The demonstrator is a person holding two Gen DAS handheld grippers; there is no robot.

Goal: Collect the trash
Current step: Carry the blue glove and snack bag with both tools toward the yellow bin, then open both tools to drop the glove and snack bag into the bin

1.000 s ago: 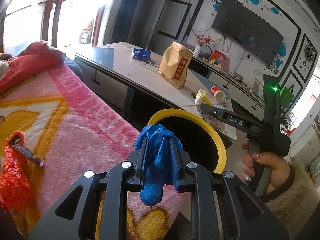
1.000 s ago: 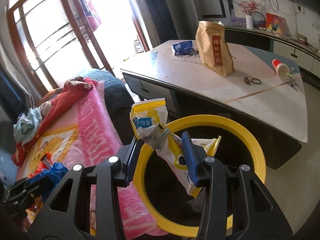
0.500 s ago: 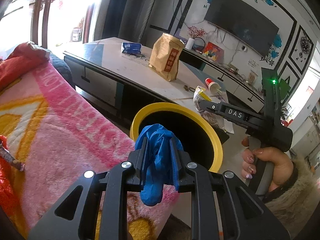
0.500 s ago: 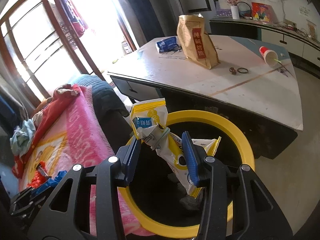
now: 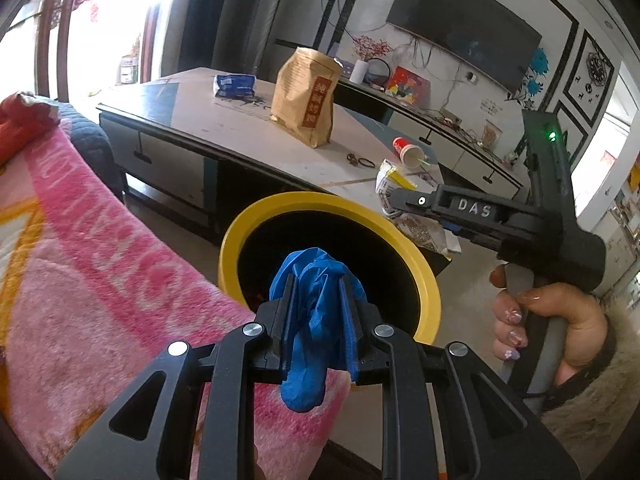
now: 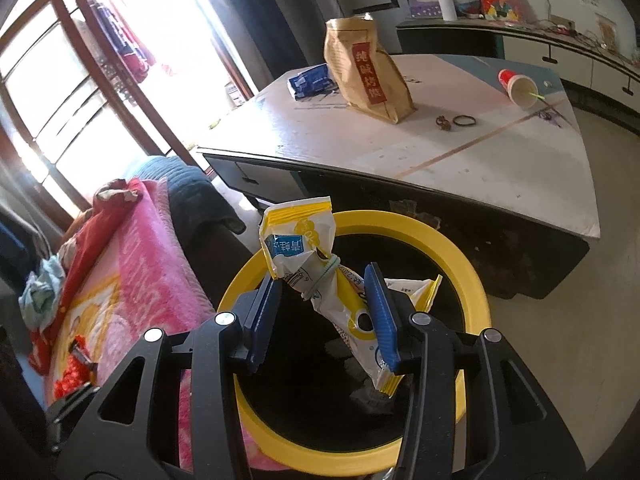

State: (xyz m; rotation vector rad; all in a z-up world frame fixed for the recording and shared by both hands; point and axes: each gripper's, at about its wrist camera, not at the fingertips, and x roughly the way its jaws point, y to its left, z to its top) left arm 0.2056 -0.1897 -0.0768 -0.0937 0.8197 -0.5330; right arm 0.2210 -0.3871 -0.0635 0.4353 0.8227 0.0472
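Pink blanket (image 5: 104, 264) lies left of the yellow-rimmed bin (image 5: 430, 300), touching its rim. My left gripper (image 5: 318, 300) is clamped on a blue glove (image 5: 316, 320) just short of the bin's near rim. My right gripper (image 6: 324, 312) pinches a yellow-white snack wrapper (image 6: 344, 312) over the bin's open mouth. Beyond the bin stands the low table (image 6: 460, 168), with a brown paper bag (image 6: 366, 72) and a tipped red cup (image 6: 516, 86). Bare floor opens right of the bin.

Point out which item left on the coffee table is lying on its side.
The red paper cup near the table's far corner: it lies tipped over, mouth open sideways. The brown paper bag stands upright; the blue packet lies flat.
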